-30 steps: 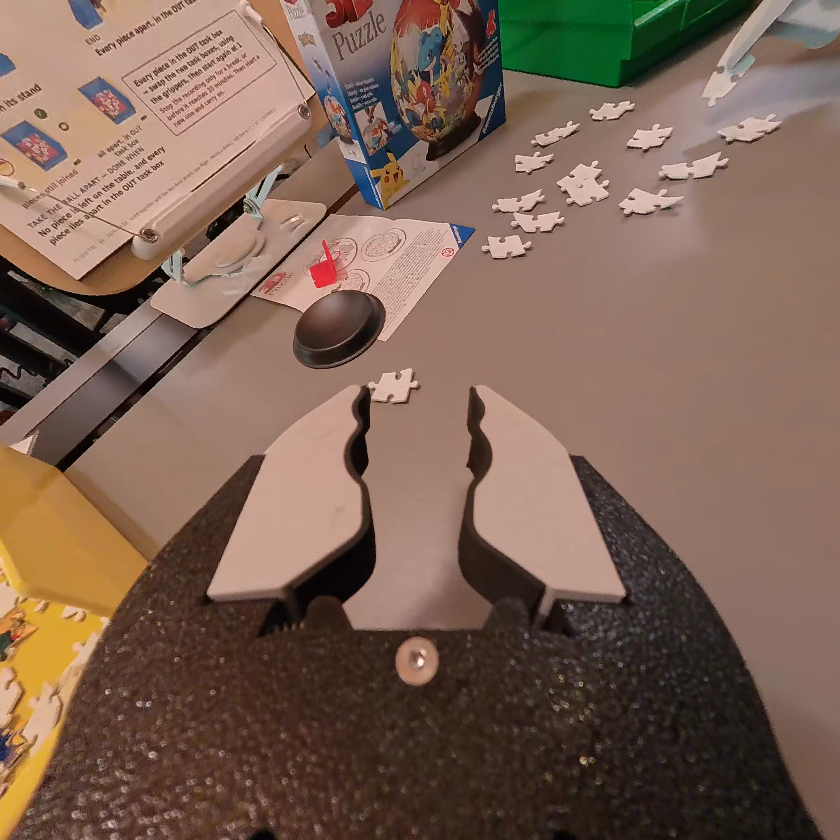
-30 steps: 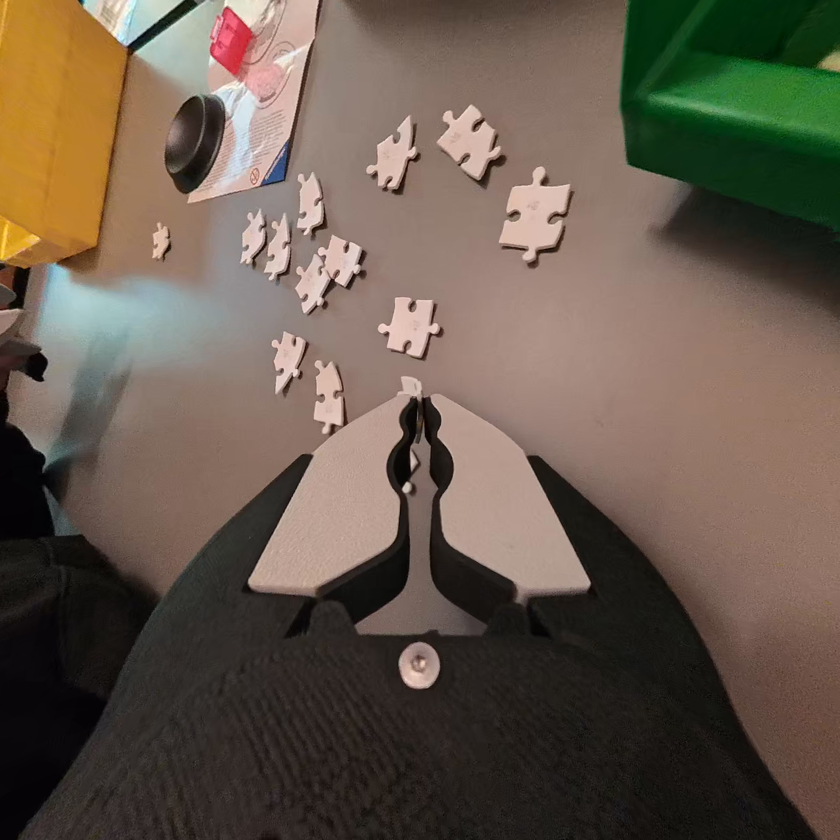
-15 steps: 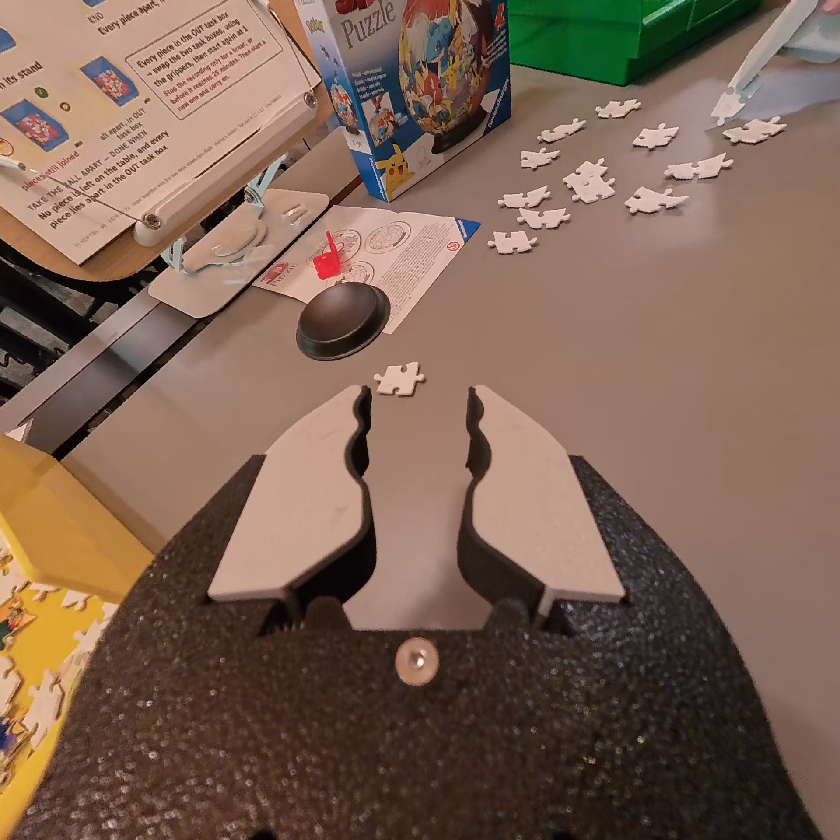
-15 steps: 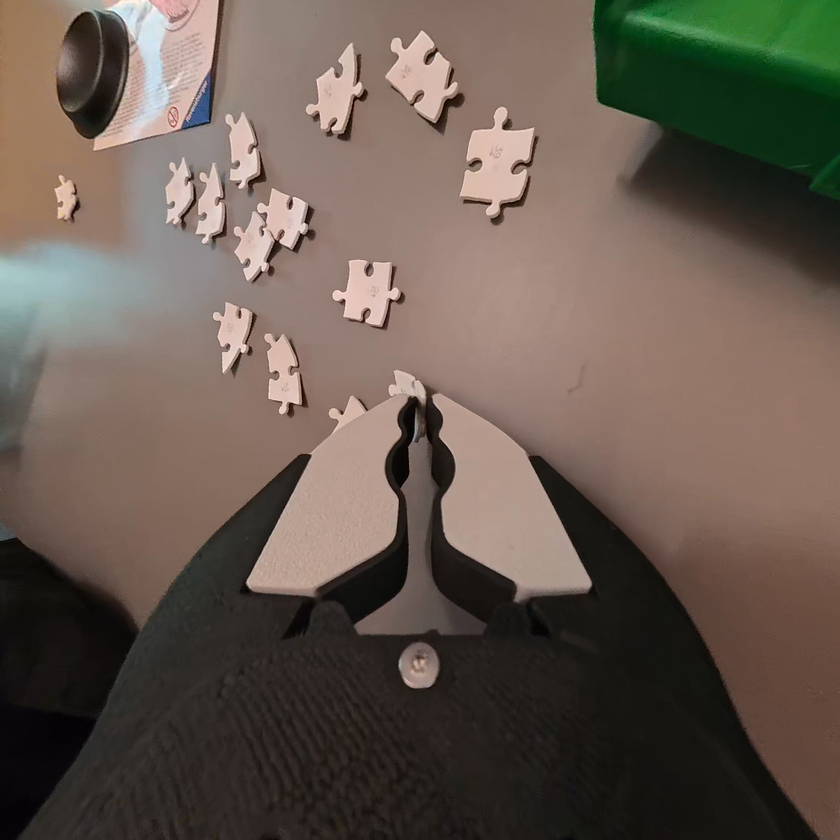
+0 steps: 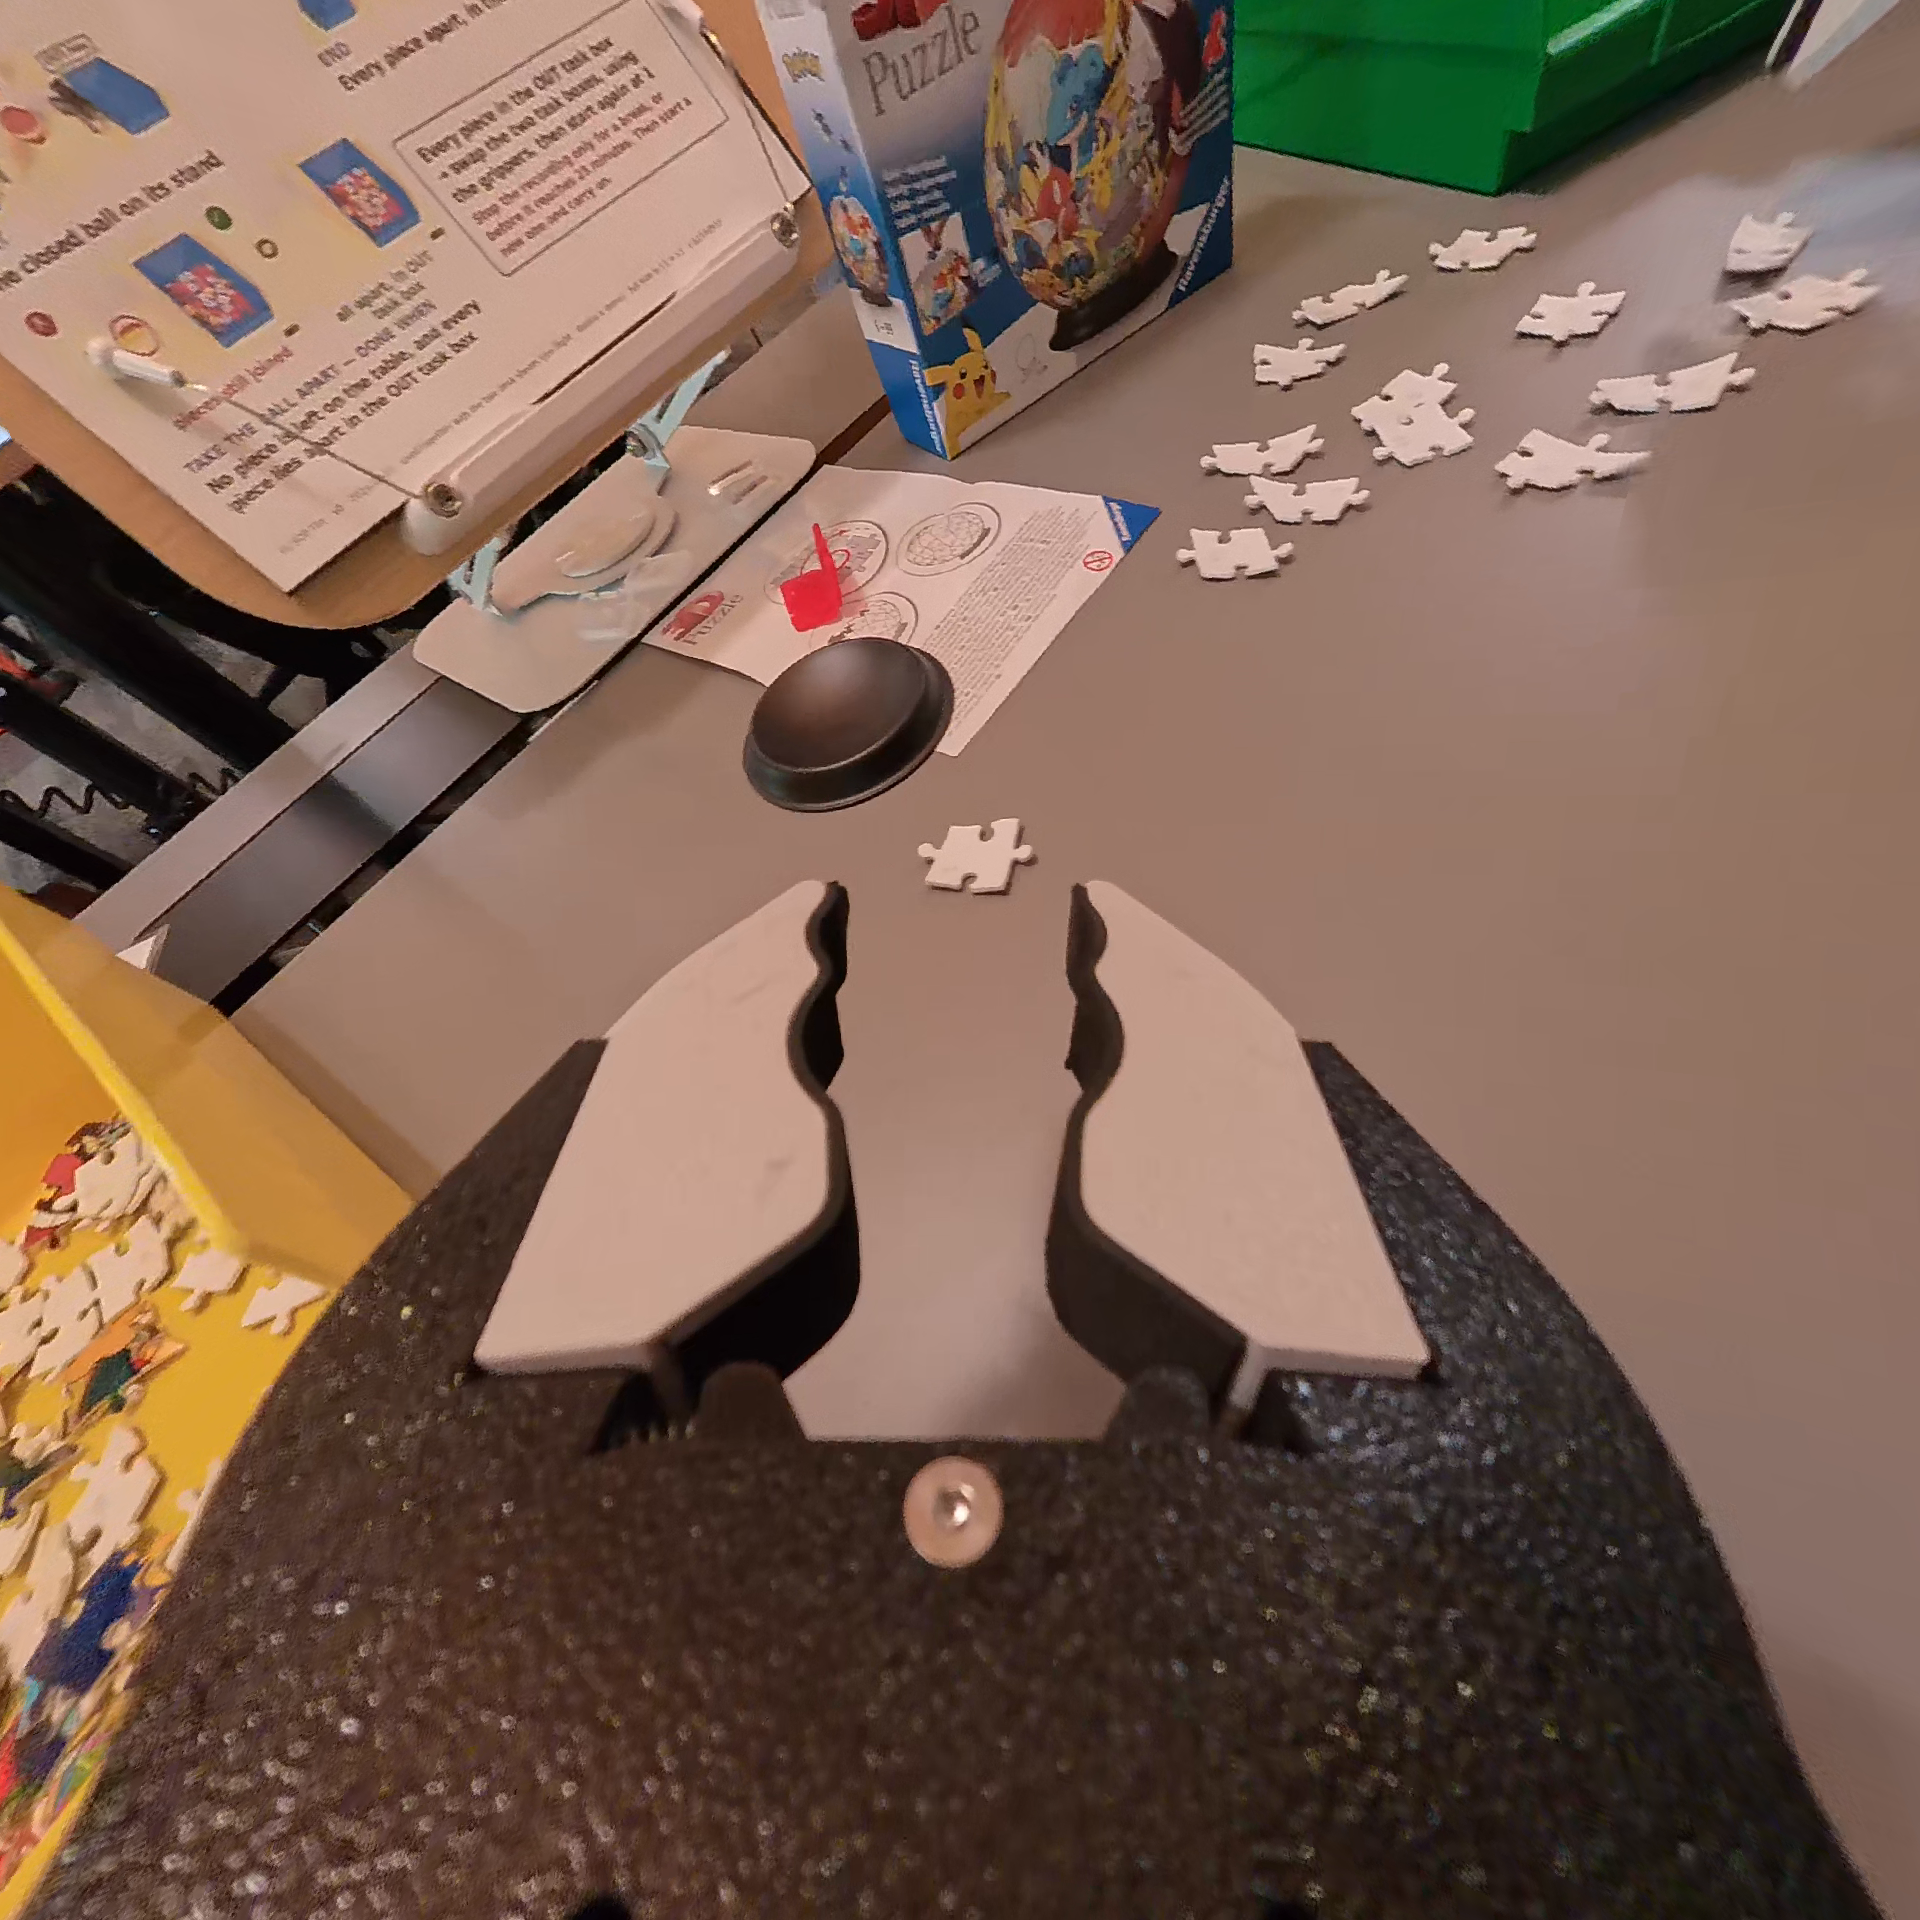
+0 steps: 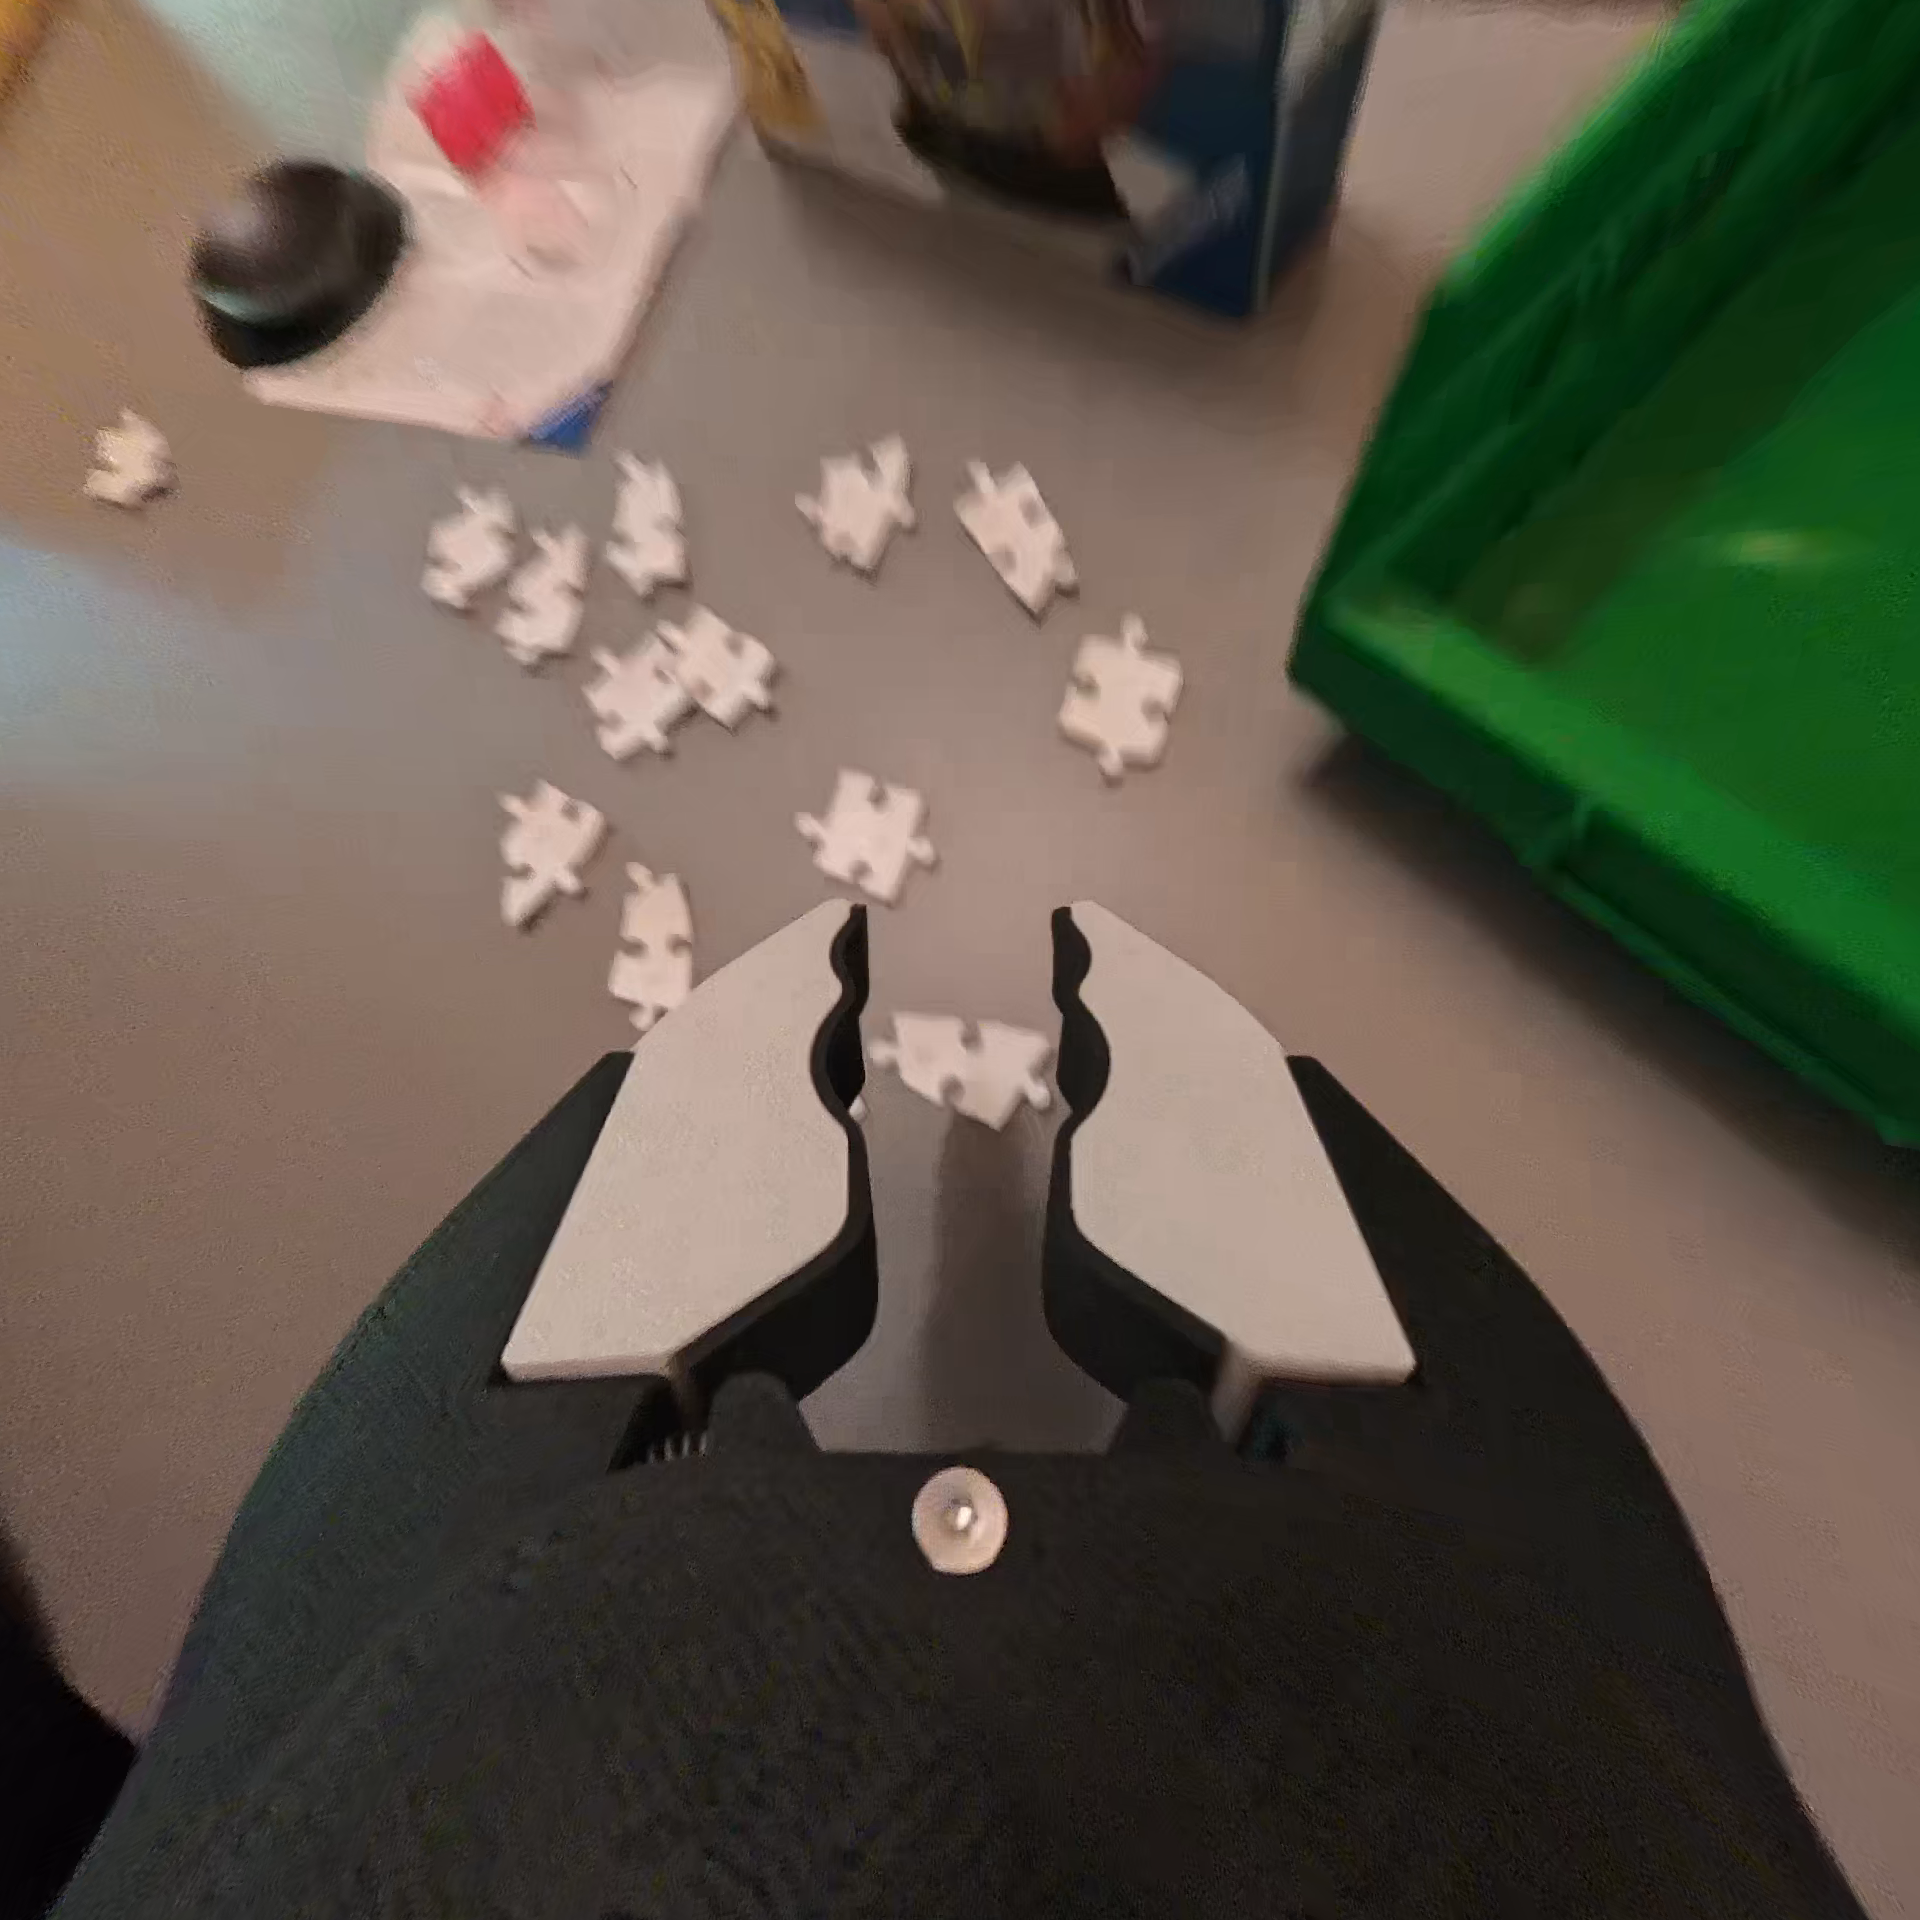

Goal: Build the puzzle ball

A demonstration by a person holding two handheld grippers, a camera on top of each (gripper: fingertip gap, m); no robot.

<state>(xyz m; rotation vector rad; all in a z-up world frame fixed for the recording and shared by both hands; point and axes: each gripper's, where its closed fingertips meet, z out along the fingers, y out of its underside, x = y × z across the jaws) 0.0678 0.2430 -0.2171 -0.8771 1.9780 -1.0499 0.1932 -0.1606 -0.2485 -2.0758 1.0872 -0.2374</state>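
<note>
A lone puzzle piece (image 5: pixel 977 854) lies just beyond the wide, empty left gripper (image 5: pixel 956 902), centre frame; right gripper (image 6: pixel 954 920) gapes too.

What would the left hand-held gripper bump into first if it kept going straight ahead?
Probably the lone white puzzle piece lying just beyond the open left hand-held gripper; past it sits the black stand. Depth is uncertain.
</note>
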